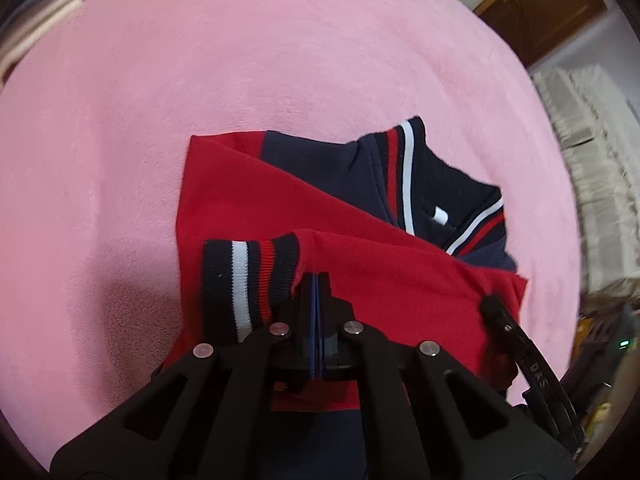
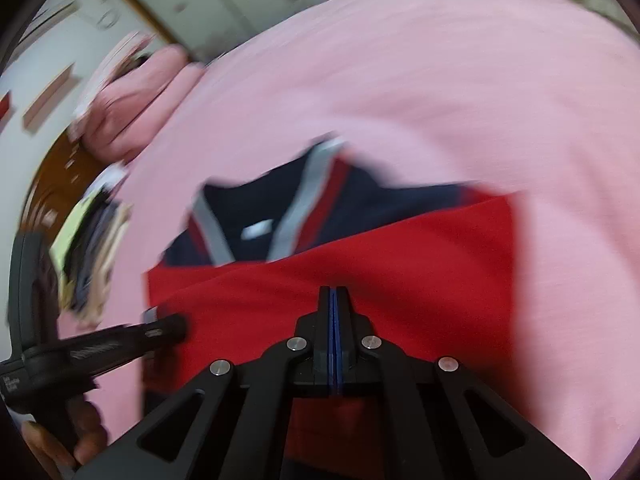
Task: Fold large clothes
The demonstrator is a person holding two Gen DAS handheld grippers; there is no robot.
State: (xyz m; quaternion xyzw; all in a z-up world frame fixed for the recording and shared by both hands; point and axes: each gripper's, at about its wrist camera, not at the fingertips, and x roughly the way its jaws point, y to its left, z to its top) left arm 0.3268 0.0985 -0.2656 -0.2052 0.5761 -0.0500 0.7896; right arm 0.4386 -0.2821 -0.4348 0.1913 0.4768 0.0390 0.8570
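Observation:
A red and navy jacket (image 1: 360, 216) lies on the pink blanket (image 1: 240, 80), collar away from me, with a red sleeve folded across its body. The sleeve's navy, white and red striped cuff (image 1: 248, 284) sits just left of my left gripper (image 1: 316, 280), which is shut, its blue pads meeting with no cloth visible between them. My right gripper (image 2: 333, 292) is shut too, hovering over the red cloth (image 2: 400, 264) with nothing between its pads. This view is blurred. Each gripper's tip shows in the other's view: the right gripper (image 1: 494, 306), the left gripper (image 2: 176, 326).
A stack of folded clothes (image 1: 44, 16) lies at the blanket's far left corner. A white knitted cover (image 1: 592, 160) and a wooden door (image 1: 540, 12) are beyond the right edge. A pink pillow (image 2: 132, 108), a loose clothes pile (image 2: 92, 252) and a hand (image 2: 60, 440) show at left.

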